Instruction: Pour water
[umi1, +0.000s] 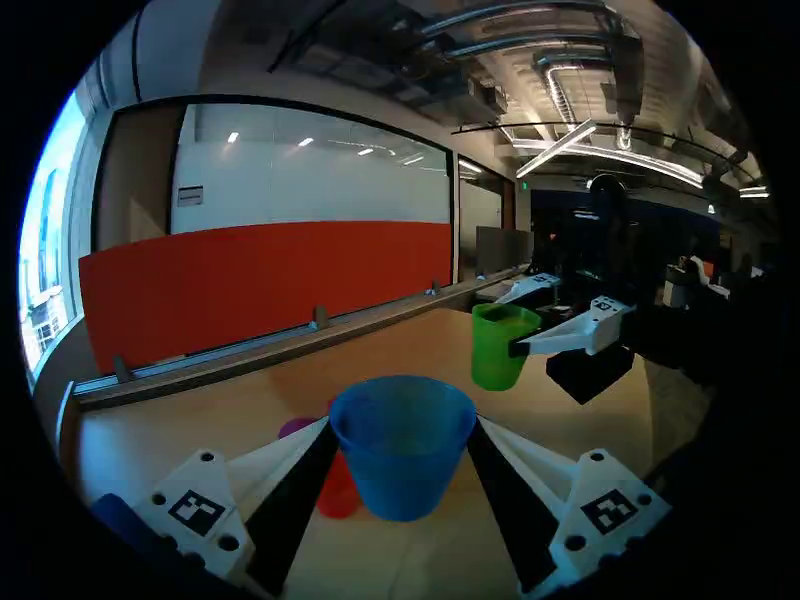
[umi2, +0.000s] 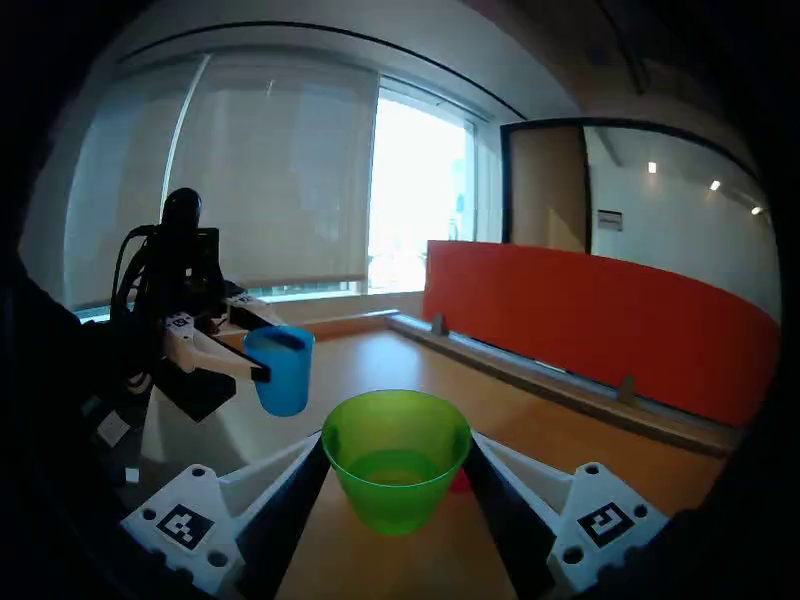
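A blue cup (umi1: 403, 458) stands upright between the fingers of my left gripper (umi1: 402, 470), which is shut on it, held above the wooden table (umi1: 250, 420). Farther off in the left gripper view, a green cup (umi1: 497, 345) hangs in my right gripper (umi1: 520, 345). In the right gripper view the green cup (umi2: 396, 458) sits upright in my right gripper (umi2: 397, 475), shut on it, with a little water in its bottom. The blue cup (umi2: 281, 369) shows at the left there, held by my left gripper (umi2: 265, 372).
A red cup (umi1: 337, 492) and a purple cup (umi1: 295, 427) stand on the table behind the blue cup. A red partition (umi1: 270, 280) with a rail (umi1: 300, 335) runs along the table's far edge. A bit of red (umi2: 460, 484) shows behind the green cup.
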